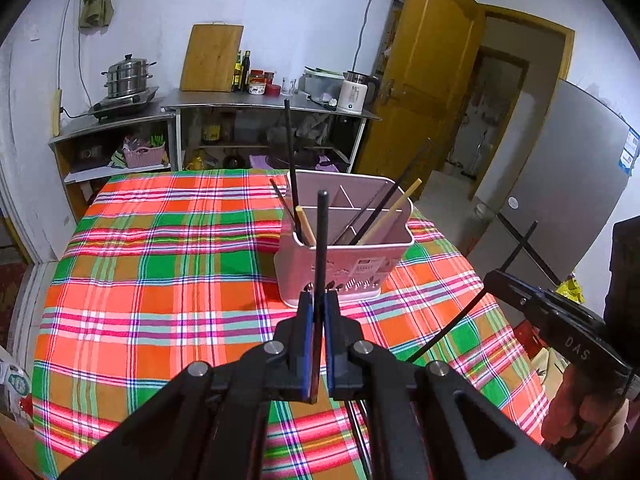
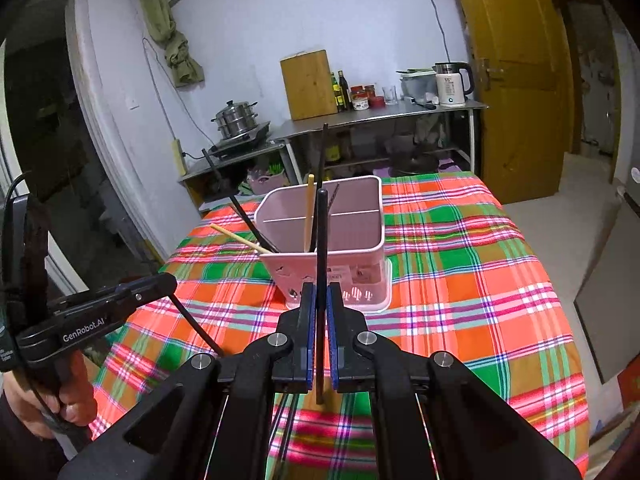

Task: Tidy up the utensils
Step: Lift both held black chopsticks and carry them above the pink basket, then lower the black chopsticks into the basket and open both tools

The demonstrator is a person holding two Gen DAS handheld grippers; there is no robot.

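- My left gripper (image 1: 319, 294) is clamped on a slim, matte black chopstick (image 1: 321, 240); its tip rises ahead of the blue pads.
- My right gripper (image 2: 319, 288) pinches a second black chopstick (image 2: 321, 240) the same way.
- Ahead of both: a pink plastic divided caddy (image 1: 348, 256) on plaid cloth (image 1: 160, 280), black and bamboo sticks leaning inside.

- Pink plastic divided utensil holder (image 1: 352, 264) on plaid-clothed table (image 1: 160, 280), toward far side.
- Black and wooden chopsticks (image 1: 382, 216) inside holder.
- Steel counter (image 1: 240, 100) far behind table.
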